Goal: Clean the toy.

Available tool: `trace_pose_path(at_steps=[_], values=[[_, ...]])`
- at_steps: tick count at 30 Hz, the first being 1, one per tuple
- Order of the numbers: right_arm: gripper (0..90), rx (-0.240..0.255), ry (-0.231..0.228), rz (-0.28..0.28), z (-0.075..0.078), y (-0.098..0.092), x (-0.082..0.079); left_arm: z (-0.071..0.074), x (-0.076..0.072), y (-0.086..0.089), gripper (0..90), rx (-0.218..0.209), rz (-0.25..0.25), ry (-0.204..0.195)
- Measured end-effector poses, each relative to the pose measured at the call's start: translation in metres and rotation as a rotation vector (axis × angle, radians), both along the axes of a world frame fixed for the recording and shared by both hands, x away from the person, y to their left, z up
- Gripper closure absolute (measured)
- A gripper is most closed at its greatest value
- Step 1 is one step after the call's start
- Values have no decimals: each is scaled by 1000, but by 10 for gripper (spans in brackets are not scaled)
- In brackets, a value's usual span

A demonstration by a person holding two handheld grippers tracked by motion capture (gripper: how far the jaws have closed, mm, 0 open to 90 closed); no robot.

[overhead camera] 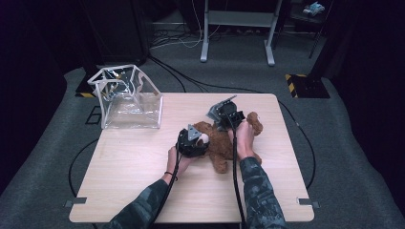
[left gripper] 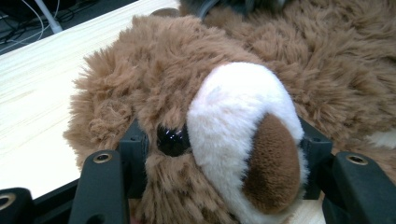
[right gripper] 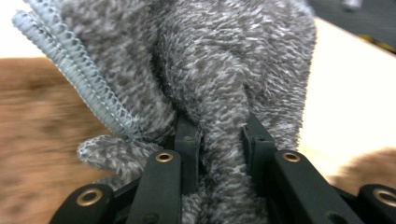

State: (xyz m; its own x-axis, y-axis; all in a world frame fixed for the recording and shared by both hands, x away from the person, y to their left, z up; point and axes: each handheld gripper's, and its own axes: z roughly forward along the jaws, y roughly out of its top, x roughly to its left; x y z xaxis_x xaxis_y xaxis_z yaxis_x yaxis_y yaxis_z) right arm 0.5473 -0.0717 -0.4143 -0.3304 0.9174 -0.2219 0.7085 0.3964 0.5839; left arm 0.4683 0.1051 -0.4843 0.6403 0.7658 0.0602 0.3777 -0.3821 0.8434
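Work here centres on a brown teddy bear (overhead camera: 224,143) lying near the middle of the wooden table (overhead camera: 129,162), and it appears to be dressing or undressing the toy with a grey knitted garment (right gripper: 219,70); which of the two cannot be told. The left gripper (overhead camera: 192,141) sits at the bear's nine o'clock side, and in the left gripper view its jaws are clamped on either side of the bear's head, the white muzzle (left gripper: 243,135) bulging between them, pinning the toy in place. The right gripper (overhead camera: 228,114) hovers at the bear's twelve o'clock, its jaws pinched tight on a fold of the grey knit, whose ribbed edge (right gripper: 70,70) fans out to ten o'clock in the right gripper view. A clear plastic bag (overhead camera: 126,98) stands open at the table's ten o'clock corner, well apart from the bear. By this reading, both grips are secured and the job is midway: the garment remains gathered in the jaws, neither spread over the bear nor laid aside.
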Motion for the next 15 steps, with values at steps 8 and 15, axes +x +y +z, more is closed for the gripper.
trace_pose_path(at_steps=[8, 15], values=[[726, 32, -71, -59, 25, -27, -16, 1, 1, 0, 388, 0, 14, 6], [725, 55, -151, -80, 48, -50, -38, 1, 1, -1, 387, -3, 19, 13]])
